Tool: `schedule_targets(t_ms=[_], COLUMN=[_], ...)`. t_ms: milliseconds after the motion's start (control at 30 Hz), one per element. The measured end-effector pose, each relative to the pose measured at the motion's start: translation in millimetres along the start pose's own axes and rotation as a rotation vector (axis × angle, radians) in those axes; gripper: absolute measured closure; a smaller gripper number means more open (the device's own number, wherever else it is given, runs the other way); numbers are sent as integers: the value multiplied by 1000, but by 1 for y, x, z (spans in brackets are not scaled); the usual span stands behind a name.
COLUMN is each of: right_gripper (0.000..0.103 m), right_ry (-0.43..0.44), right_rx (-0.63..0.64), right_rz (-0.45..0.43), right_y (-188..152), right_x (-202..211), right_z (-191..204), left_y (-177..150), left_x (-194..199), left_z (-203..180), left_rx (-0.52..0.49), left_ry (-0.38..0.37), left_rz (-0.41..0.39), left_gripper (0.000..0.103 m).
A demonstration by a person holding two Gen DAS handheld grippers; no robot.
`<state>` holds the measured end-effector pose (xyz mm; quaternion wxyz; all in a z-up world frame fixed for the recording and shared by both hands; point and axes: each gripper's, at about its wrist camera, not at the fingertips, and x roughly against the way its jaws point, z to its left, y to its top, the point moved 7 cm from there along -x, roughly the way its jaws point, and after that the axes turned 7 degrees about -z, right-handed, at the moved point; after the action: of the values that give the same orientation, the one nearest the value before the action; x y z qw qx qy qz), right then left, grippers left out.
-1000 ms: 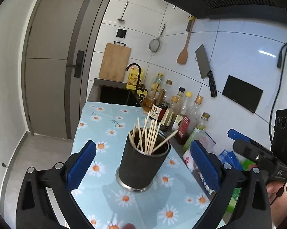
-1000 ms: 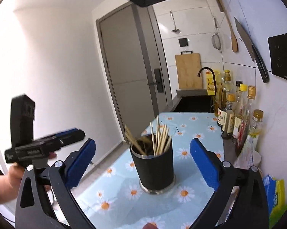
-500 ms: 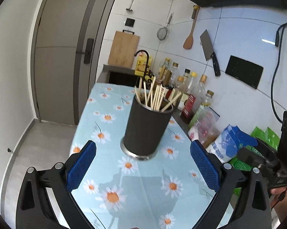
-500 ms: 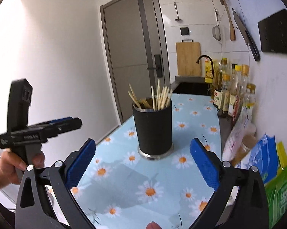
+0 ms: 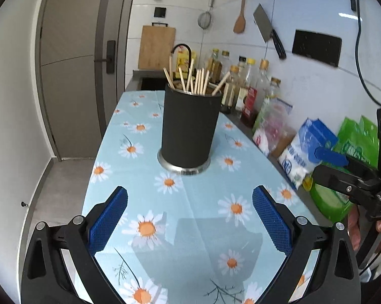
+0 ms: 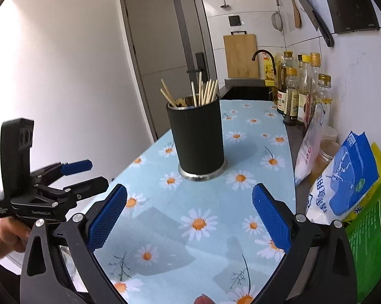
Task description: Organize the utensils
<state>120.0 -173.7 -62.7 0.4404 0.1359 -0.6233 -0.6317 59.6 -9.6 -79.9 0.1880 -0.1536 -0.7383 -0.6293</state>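
Two claws in play, both spread wide with nothing between the blue pads. The left claw (image 5: 189, 217) and the right claw (image 6: 189, 216) each hang low over the near end of the table (image 5: 203, 202), which wears a pale blue cloth printed with white-and-orange daisies.

The utensil holder (image 5: 190, 129) stands upright near the middle of the table, well apart from both claws. It's a black cylinder with a shiny metal rim at the top and a wider metal foot at the bottom. A bundle of light wooden chopsticks (image 5: 198, 81) sticks out of it, most leaning together, a few splayed off to the sides.

Along the wall side there's a row of sauce bottles (image 6: 299, 93) with yellow and gold caps, a blue-and-white bag (image 6: 342, 177) with Chinese characters I can't make out, and green packaging (image 6: 373, 228) beside it, print too blurry to read. The only readable lettering is "DAS" in white on the other claw's body, in the left wrist view. Cleaver (image 5: 269, 29), wooden spatula (image 5: 239, 17) and strainer (image 5: 205, 20) hang on the tiles.
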Motion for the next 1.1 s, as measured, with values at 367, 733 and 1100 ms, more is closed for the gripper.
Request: schedule_targets(t_ms=[367, 733, 1100], right_gripper=[5, 5, 5], right_ry=[-10, -22, -29], right_rx=[-14, -31, -51], right_rz=[54, 67, 83], right_y=[-17, -20, -25], right_x=[-7, -7, -9], right_z=[-5, -9, -12], left_y=[-18, -21, -23], left_x=[0, -4, -7], left_z=[-1, -13, -10], left_rx=[23, 2, 13], left_ry=[-5, -30, -35], left_rz=[49, 66, 82], left_gripper=[7, 7, 7])
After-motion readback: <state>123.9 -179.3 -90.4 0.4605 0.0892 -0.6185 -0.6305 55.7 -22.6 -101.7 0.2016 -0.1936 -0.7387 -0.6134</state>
